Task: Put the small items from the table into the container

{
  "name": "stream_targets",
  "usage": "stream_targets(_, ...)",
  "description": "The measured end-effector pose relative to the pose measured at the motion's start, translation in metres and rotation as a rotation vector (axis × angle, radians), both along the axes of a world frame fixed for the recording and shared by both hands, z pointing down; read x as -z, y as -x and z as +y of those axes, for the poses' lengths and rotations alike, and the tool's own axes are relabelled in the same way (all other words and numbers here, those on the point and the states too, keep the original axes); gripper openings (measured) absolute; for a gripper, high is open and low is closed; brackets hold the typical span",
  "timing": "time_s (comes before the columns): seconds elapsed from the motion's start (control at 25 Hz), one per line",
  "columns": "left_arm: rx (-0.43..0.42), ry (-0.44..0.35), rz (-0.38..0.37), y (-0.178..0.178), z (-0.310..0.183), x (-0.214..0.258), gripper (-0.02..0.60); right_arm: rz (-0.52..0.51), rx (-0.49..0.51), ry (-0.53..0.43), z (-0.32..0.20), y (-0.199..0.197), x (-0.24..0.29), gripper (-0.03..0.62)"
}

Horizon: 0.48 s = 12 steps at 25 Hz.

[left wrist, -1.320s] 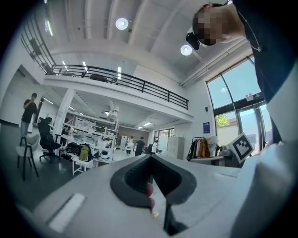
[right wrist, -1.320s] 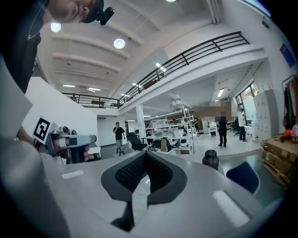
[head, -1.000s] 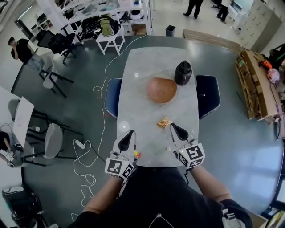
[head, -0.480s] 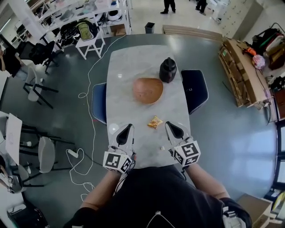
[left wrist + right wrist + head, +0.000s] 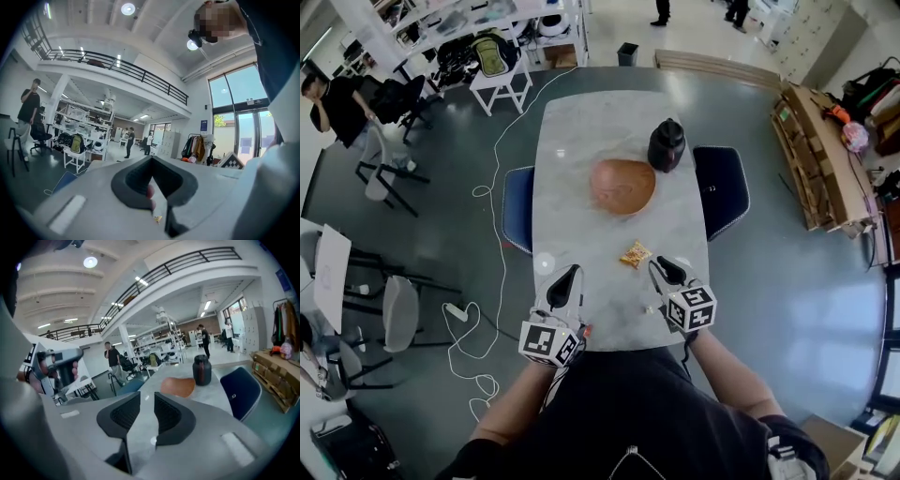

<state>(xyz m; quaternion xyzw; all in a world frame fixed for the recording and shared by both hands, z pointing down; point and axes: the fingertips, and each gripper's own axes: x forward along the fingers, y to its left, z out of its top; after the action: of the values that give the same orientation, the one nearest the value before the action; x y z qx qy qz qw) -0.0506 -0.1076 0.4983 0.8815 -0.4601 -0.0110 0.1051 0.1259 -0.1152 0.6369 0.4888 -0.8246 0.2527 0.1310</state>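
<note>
Bowl (image 5: 622, 186) stands at the table's (image 5: 581, 131) middle. Toward the near edge: left tongs (image 5: 571, 272), tips together; packet (image 5: 635, 253); white bit (image 5: 152, 440) on the table, seen in the gap of the opening right tongs (image 5: 661, 266).

My head view sits up on the wearer's head, facing forward and steeply down, far enough back to fit the whole table (image 5: 581, 131) plus the floor (image 5: 787, 281) around it. Left gripper view: low at the table's near end, facing level, so I mostly get the balcony (image 5: 117, 65) and windows (image 5: 239, 122); the tabletop is a sliver past its own jaws. Right gripper view: low and close too, tipped slightly down, looking along the table at the wooden bowl (image 5: 178, 386) and dark jar (image 5: 202, 370). Head and right views share bowl, jar and blue chair (image 5: 240, 390); all three catch the shelving (image 5: 441, 23) far off.
</note>
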Motion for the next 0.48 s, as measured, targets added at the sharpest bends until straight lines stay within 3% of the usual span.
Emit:
stream_targets(0.08, 0.025, 0.016, -0.008, 0.011, 0.004, -0.004, 0.005, 0.008, 0.011, 0.115, -0.003, 0.004, -0.049, 0.164)
stream_targets(0.24, 0.081, 0.049, -0.029, 0.032, 0.017, -0.020, 0.005, 0.033, 0.008, 0.326, -0.004, 0.009, -0.145, 0.213)
stream_targets(0.48, 0.178, 0.115, -0.058, 0.066, 0.037, -0.040, 0.005, -0.007, -0.130, 0.526, -0.020, 0.007, -0.230, 0.244)
